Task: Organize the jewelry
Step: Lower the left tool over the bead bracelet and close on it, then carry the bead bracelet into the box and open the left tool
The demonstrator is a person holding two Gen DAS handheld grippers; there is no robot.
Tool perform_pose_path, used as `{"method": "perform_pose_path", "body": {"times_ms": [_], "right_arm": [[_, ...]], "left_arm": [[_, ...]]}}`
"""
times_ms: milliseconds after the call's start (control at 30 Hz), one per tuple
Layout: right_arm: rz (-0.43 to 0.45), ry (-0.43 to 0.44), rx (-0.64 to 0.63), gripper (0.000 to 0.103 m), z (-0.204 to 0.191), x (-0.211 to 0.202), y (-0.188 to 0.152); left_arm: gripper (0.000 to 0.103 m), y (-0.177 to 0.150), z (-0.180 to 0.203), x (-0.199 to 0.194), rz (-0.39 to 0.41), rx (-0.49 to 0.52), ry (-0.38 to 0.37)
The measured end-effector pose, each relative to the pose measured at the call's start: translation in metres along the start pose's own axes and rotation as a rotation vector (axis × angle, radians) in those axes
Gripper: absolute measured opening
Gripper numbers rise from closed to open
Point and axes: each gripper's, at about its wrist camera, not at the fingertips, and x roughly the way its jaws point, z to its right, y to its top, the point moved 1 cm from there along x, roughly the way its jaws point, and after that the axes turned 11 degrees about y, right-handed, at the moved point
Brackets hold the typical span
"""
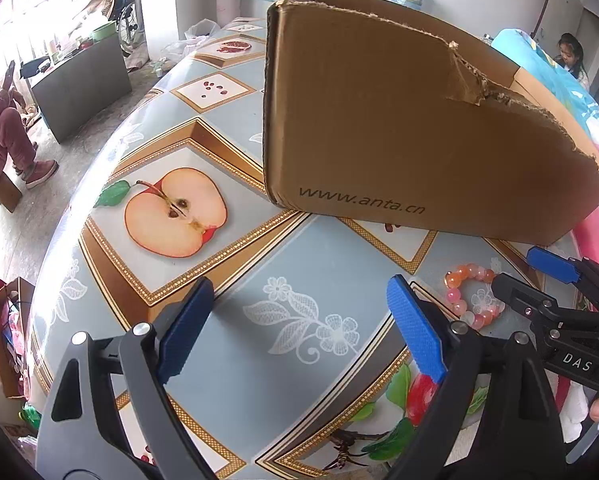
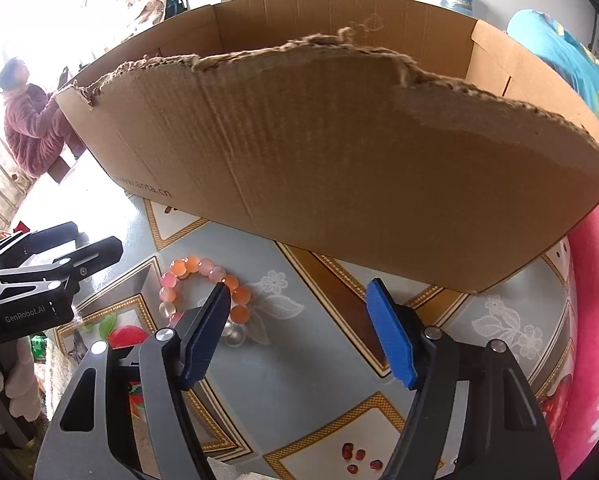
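Pink-orange bead bracelet [image 2: 203, 296], flat beside cardboard box [image 2: 339, 152]

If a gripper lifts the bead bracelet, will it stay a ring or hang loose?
The bracelet is separate round beads on a string, so it probably sags. The glossy beads may slip between flat fingers. Pushed on the smooth tablecloth, it likely slides and rolls.

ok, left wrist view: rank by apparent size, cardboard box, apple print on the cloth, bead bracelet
1. cardboard box
2. apple print
3. bead bracelet, partly hidden by the right tongs; it also lies nearer the camera, so its rank is less sure.
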Motion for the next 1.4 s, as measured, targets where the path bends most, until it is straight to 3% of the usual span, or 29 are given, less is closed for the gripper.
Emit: {"method": "perform_pose_path", "body": {"times_ms": [500,633,767,867,933,1100,1233,1400], "right_arm": [[0.017,-0.026,0.032,0.066,0.031,-0.024,-0.017],[0.039,-0.001,0.018,0.061,0.032,-0.033,-0.017],[0.057,0.047,0.015,0.054,0.036,-0.044,-0.019],[0.061,0.072,0.016,0.048,0.027,-0.039,-0.023],[0.062,0.091,0.009,0.047,0.027,-0.039,-0.026],[0.058,0.144,-0.015,0.043,0.025,-0.033,-0.023],[0.035,0.164,-0.045,0.037,0.024,-0.025,-0.021],[0.026,0.189,-0.082,0.024,0.022,-0.02,-0.022]], "left_arm": [[0.085,-0.002,0.004,-0.001,0.008,0.023,0.016],[0.085,-0.005,0.011,-0.013,0.067,0.04,-0.057],[0.085,-0.01,0.029,-0.02,0.087,0.096,-0.209],[0.071,-0.012,0.046,-0.02,0.063,0.131,-0.311],[0.062,-0.014,0.057,-0.02,0.061,0.163,-0.334],[0.04,-0.017,0.079,-0.018,0.057,0.235,-0.353],[0.027,-0.017,0.093,-0.018,0.071,0.303,-0.319],[0.023,-0.019,0.107,-0.02,0.1,0.384,-0.292]]}}
